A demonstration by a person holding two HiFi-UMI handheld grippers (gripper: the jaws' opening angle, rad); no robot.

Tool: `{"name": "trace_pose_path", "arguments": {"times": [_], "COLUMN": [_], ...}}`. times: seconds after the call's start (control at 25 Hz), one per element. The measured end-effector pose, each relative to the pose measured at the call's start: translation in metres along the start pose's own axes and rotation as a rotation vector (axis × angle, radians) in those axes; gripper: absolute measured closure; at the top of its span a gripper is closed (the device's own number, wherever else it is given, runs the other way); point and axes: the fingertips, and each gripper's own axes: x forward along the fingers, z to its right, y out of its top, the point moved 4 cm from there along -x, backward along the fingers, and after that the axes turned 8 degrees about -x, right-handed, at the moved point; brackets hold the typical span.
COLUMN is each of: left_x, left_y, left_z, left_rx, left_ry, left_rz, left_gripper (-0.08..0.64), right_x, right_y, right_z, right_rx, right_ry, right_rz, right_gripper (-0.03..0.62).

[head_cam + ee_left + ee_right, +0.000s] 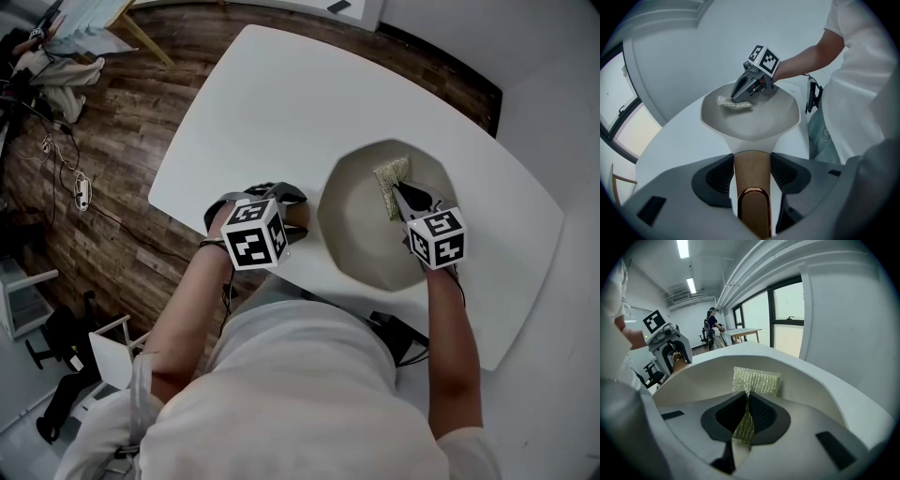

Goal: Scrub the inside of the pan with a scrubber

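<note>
The pan (361,234) is pale grey-white with a wide, many-sided rim and a shallow, smooth bowl, and it sits upright on the white table (262,103). Its handle (751,161) is light wood with a copper-coloured end and lies clamped between the jaws of the left gripper (752,180). The scrubber (391,180) is a thin, yellowish-green mesh pad with a glittery weave. It lies inside the pan against the far wall, with its near end folded and pinched in the jaws of the right gripper (746,416).
</note>
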Motion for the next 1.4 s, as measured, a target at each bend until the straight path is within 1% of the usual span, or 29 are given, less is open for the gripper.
{"name": "trace_pose_path", "arguments": {"times": [0.36,0.72,0.96,1.12,1.28,1.4], "left_x": [0.001,0.001,0.001,0.001,0.004,0.003], "left_y": [0.0,0.001,0.002,0.001,-0.001,0.0], "left_z": [0.0,0.0,0.0,0.0,0.0,0.001], "left_rx": [0.001,0.002,0.004,0.004,0.006,0.007], "left_ry": [-0.003,-0.003,-0.007,-0.009,-0.007,-0.006], "left_rz": [-0.007,-0.012,-0.014,-0.019,-0.026,-0.03], "left_gripper": [0.31,0.31,0.31,0.31,0.308,0.308], "right_x": [0.012,0.025,0.033,0.04,0.048,0.052], "right_y": [-0.013,-0.026,-0.023,-0.02,-0.018,-0.013], "right_z": [-0.006,-0.016,-0.017,-0.018,-0.025,-0.032], "right_rx": [-0.043,-0.101,-0.131,-0.121,-0.123,-0.145], "right_ry": [0.024,0.037,0.04,0.053,0.071,0.087], "right_rz": [-0.073,-0.184,-0.238,-0.254,-0.276,-0.296], "right_gripper": [0.558,0.553,0.551,0.551,0.551,0.551]}}
